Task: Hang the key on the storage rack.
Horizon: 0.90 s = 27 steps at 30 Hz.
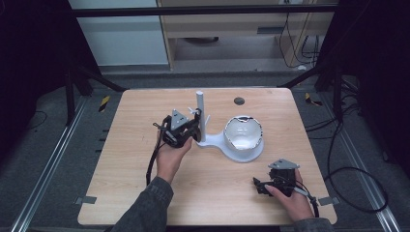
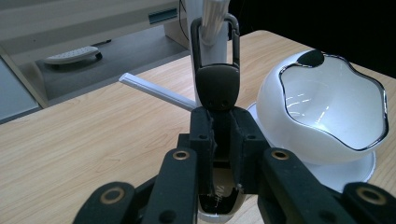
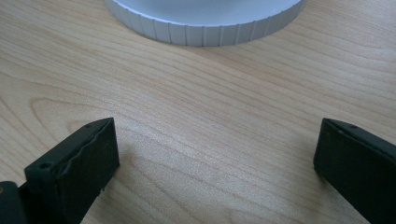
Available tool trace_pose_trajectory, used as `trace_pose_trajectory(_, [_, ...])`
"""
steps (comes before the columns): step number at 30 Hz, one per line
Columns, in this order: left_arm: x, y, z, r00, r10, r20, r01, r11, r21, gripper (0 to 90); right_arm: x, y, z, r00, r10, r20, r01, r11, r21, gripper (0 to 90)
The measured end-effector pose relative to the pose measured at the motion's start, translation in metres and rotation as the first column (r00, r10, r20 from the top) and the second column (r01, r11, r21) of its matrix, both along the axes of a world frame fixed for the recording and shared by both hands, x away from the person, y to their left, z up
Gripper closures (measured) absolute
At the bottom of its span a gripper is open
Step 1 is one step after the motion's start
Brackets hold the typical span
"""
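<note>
Nearest the camera, the left tool [image 2: 219, 140] was clenched on the dark fob of a key clip [image 2: 215, 70], whose metal loop stood against the white post [image 2: 212, 18] of a stand [image 1: 212, 141] near the middle of the worktop [image 1: 125, 145]. We judged the clip light, rigid and smooth, so the flat fob was the surest place to grip, while the thin loop might slip or twist. A peg [image 2: 156, 92] stuck out from the post, beside the loop. The glossy white bowl [image 1: 243, 135] on the stand's base looked fragile. Our right tool [image 1: 270, 186] rested released, jaws wide apart, low over the worktop near its front right corner.
</note>
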<state>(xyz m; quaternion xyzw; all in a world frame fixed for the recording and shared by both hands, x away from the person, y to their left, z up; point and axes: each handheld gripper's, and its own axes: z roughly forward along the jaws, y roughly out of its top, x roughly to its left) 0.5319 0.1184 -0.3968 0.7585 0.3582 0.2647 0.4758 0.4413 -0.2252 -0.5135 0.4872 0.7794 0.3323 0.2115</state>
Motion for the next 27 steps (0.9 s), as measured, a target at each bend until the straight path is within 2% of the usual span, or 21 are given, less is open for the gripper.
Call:
trace_pose_trajectory(18, [0.0018,-0.0011,-0.0024,0.9999,-0.015,-0.005,0.015,0.9998,0.013,78.3,-0.0001,-0.0001,0.0,1.0,0.002,0.0,-0.002,1.0,0.0,0.4])
trace_pose_trajectory(27, [-0.0014,0.0039,-0.0011,1.0,-0.007,-0.003,0.007,0.9999,0.015,75.6,-0.0002,0.0,0.0,1.0,0.002,-0.001,-0.002,1.0,0.002,0.4])
